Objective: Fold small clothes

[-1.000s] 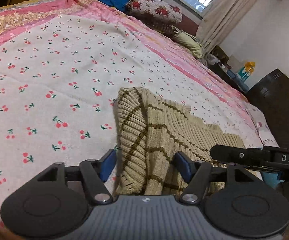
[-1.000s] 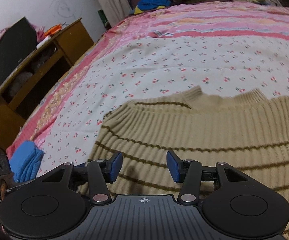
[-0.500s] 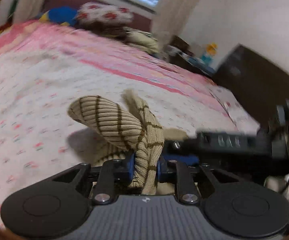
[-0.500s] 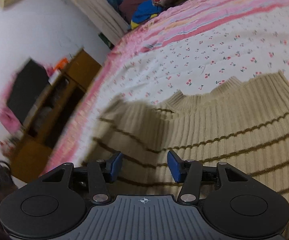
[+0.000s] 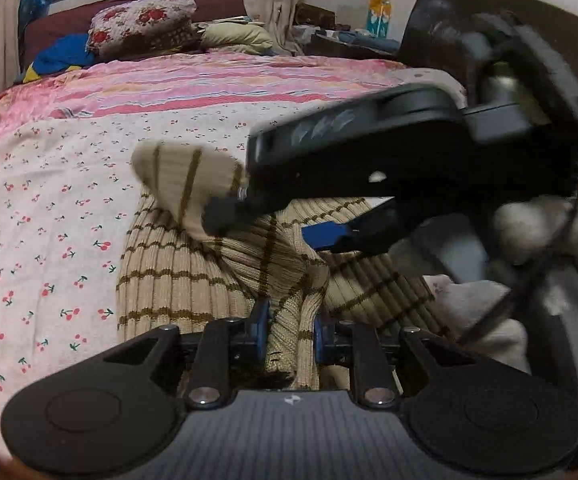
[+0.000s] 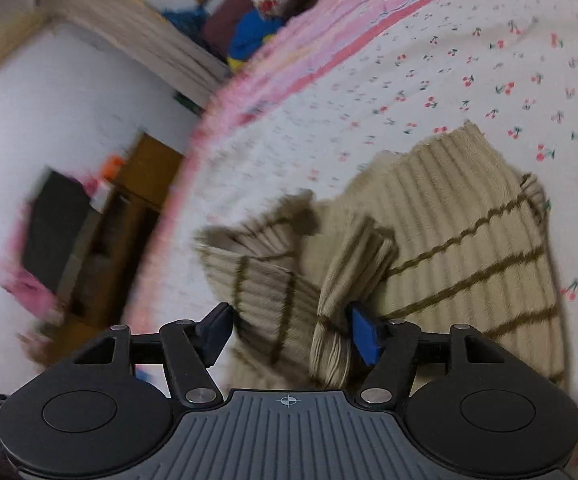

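A beige ribbed sweater with brown stripes lies on the cherry-print bedsheet. My left gripper is shut on a bunched edge of the sweater and holds it lifted. In the right wrist view the sweater is partly folded over itself. My right gripper is open, with a fold of the sweater between its blue pads, close to the right one. The right gripper also shows in the left wrist view, over the sweater.
Pillows and a blue cloth lie at the head of the bed. A dark cabinet stands at the right. A wooden desk with a dark screen stands beside the bed at the left.
My left gripper closed on the sweater's edge and lifted it over toward the right. My right gripper stayed open and swung over the sweater, which now lies partly doubled.
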### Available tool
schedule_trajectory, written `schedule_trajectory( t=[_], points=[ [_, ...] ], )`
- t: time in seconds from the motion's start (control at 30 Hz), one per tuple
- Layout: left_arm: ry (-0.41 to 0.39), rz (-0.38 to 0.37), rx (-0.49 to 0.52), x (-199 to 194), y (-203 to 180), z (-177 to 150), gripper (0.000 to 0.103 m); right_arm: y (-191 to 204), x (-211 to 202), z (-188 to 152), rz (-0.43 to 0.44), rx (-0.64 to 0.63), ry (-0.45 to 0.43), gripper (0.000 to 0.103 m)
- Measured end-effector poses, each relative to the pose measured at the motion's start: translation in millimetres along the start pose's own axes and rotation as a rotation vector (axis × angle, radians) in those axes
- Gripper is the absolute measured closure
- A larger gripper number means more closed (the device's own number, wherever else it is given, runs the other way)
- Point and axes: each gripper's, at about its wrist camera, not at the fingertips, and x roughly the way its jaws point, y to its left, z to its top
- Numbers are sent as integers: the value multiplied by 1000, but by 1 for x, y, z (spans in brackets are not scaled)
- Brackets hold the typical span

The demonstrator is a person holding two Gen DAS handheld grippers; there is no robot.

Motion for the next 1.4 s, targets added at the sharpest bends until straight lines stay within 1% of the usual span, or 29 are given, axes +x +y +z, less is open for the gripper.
schedule_trajectory(
  t=[0.07, 0.1, 0.17, 0.2, 0.23, 0.27, 0.33, 0.43, 0.5, 0.57, 0.63, 0.7, 0.8, 0.93, 1.07, 1.1, 1.17, 1.2, 1.23, 1.27, 1.3, 1.33, 1.4],
  points=[
    [-8, 9, 28, -13, -1, -1, 72, -1, 1, 0, -15, -6, -1, 73],
    [-30, 15, 49, -22, -3, -2, 68, -3, -2, 1, -5, -5, -12, 78],
    [-97, 49, 97, -48, -5, -12, 55, -7, -9, 3, -2, 3, -39, 83],
    [-125, 75, 125, -58, -7, -18, 46, -9, -11, 5, -3, 10, -48, 85],
    [-147, 108, 158, -66, -9, -25, 43, -13, -13, 8, -3, 17, -52, 86],
    [-158, 143, 188, -71, -11, -34, 43, -15, -15, 10, -2, 21, -56, 86],
    [-157, 179, 209, -72, -10, -49, 42, -17, -18, 12, -3, 17, -61, 86],
    [-131, 178, 211, -64, -13, -69, 42, -15, -20, 12, -5, 1, -58, 86],
    [-151, 191, 240, -62, -21, -76, 42, -16, -21, 10, -11, -2, -54, 87],
    [-179, 211, 293, -58, -29, -79, 42, -20, -23, 10, -12, 7, -51, 87],
    [-200, 221, 337, -63, -38, -84, 42, -23, -24, 11, -7, 14, -44, 87],
    [-206, 210, 366, -66, -40, -89, 42, -25, -26, 13, -4, 15, -41, 87],
    [-192, 176, 368, -67, -33, -90, 42, -28, -27, 14, 4, 18, -31, 87],
    [-169, 159, 418, -72, -27, -94, 42, -32, -28, 15, 5, 13, -17, 87],
    [-151, 182, 493, -61, -30, -101, 42, -32, -29, 14, 7, 17, -13, 87],
    [-152, 202, 512, -57, -34, -102, 42, -31, -29, 14, 5, 13, -13, 87],
    [-182, 244, 560, -45, -41, -102, 42, -29, -28, 14, -2, 6, -10, 87],
    [-192, 267, 569, -41, -45, -100, 43, -28, -28, 15, -7, 3, -10, 87],
    [-200, 290, 564, -36, -49, -96, 50, -27, -29, 16, -10, -1, -9, 87],
    [-207, 286, 537, -35, -51, -91, 57, -26, -29, 17, -12, -6, -11, 87],
    [-208, 267, 499, -35, -51, -84, 66, -25, -31, 18, -11, -13, -13, 87],
    [-207, 236, 444, -37, -50, -76, 72, -24, -33, 20, -6, -19, -16, 87],
    [-213, 174, 350, -46, -47, -60, 75, -22, -40, 25, 1, -41, -28, 87]
  ],
)
